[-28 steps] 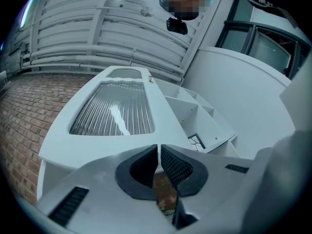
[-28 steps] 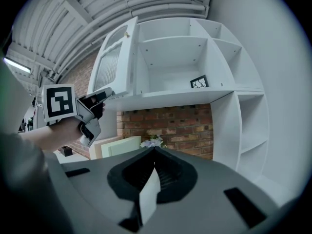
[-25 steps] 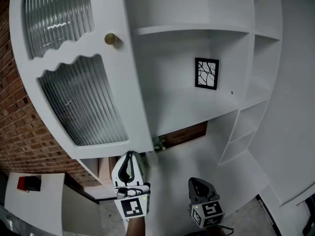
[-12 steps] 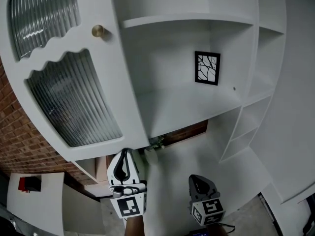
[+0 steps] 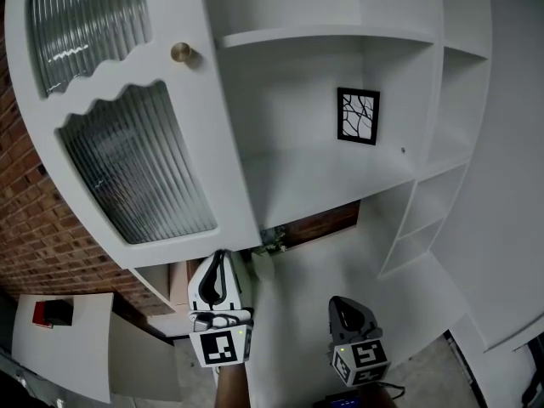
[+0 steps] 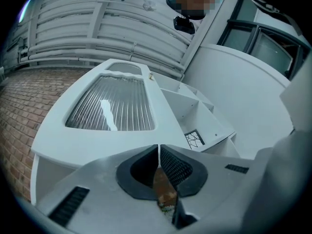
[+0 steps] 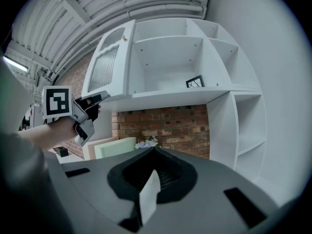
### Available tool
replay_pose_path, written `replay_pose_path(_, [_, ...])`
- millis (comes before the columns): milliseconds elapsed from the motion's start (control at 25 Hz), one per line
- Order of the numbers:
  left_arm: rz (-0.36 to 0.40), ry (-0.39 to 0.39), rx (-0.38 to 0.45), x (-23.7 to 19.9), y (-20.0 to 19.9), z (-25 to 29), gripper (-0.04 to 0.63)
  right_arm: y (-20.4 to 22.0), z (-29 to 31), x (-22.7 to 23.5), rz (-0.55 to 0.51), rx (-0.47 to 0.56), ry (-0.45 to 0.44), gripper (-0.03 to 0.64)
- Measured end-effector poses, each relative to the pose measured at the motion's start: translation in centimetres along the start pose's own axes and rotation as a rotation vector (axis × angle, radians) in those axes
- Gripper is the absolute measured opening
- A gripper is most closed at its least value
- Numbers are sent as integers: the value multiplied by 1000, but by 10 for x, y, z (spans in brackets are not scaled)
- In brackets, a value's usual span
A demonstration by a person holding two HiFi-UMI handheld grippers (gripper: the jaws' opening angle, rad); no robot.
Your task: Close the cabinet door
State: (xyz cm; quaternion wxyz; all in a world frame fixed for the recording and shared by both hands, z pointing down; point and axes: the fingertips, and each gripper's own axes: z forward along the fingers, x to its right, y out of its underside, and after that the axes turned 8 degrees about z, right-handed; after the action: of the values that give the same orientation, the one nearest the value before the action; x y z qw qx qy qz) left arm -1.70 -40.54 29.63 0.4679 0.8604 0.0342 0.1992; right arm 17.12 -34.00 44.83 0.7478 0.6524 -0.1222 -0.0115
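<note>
Below the cabinet door (image 5: 217,168), swung open left of the shelves (image 5: 323,34): holds the left gripper (image 5: 220,262) near its bottom edge, jaws pressed together, empty. Holds the right gripper (image 5: 344,306) lower, apart, jaws likewise closed on nothing.

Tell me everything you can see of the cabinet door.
The cabinet door is white, apparently painted wood. It has two ribbed glass panes split by a wavy crossbar, and a small brass-coloured knob near its free edge. It stands swung open to the left of the shelves, leaving them exposed, with a brick wall behind it. The left gripper, jaws together, sits just below its lower edge; whether it touches cannot be told.
</note>
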Motion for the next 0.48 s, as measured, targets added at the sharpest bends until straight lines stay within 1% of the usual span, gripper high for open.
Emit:
replay_pose_path(240, [-48,12,-74,4,6,-42,21,-1,-20,-21,-77,5,8,0])
replay_pose_path(480, [-100,30,-156,6,10,-90,21,-2,-42,-53,-103,24,-22,0])
